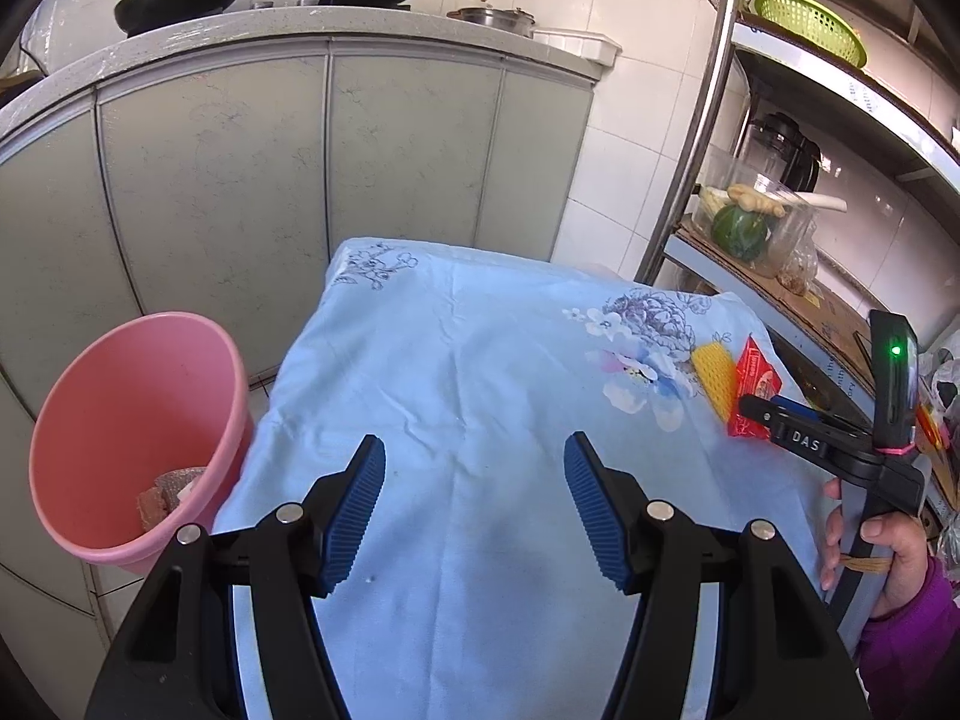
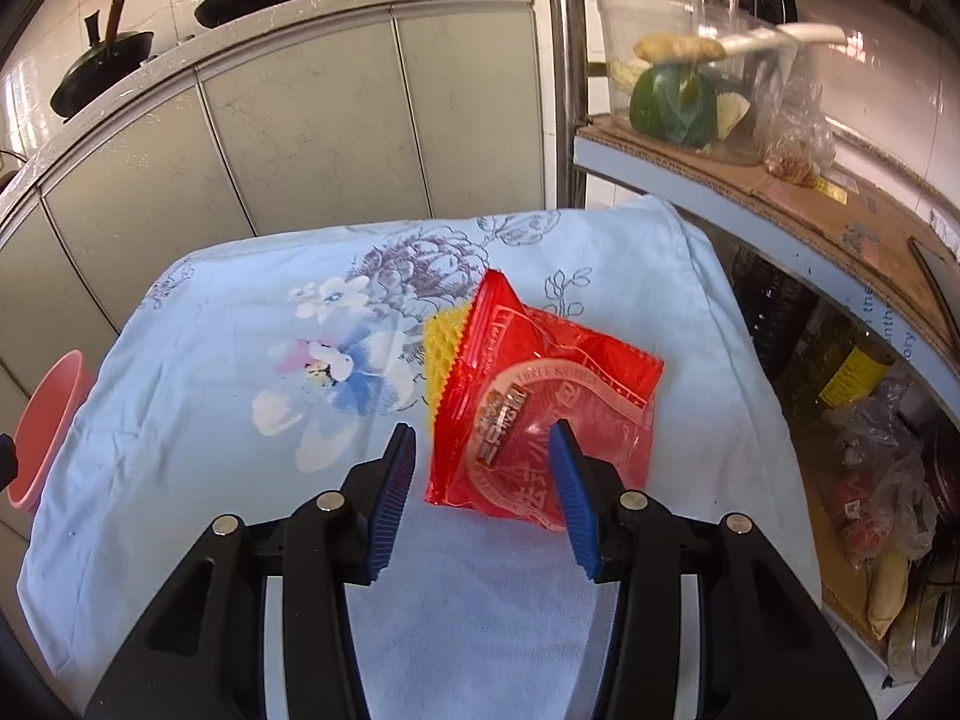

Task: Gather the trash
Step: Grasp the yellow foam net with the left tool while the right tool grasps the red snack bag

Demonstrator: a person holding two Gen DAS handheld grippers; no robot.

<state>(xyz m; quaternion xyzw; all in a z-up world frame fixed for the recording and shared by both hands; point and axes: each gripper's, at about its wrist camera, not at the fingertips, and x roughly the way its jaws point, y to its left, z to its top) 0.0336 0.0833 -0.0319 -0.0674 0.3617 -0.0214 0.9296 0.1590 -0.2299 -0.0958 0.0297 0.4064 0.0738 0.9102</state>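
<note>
Pink bucket (image 1: pixel 138 438) at nine o'clock, probably scraps inside. Your left gripper (image 1: pixel 474 504) hangs spread, empty. At three o'clock, your right gripper (image 2: pixel 483 483) straddles the red wrapper (image 2: pixel 540 396), unpinched. Light, slick, crinkly: take its near edge. Yellow foam net (image 2: pixel 441 348) lies beneath.
</note>
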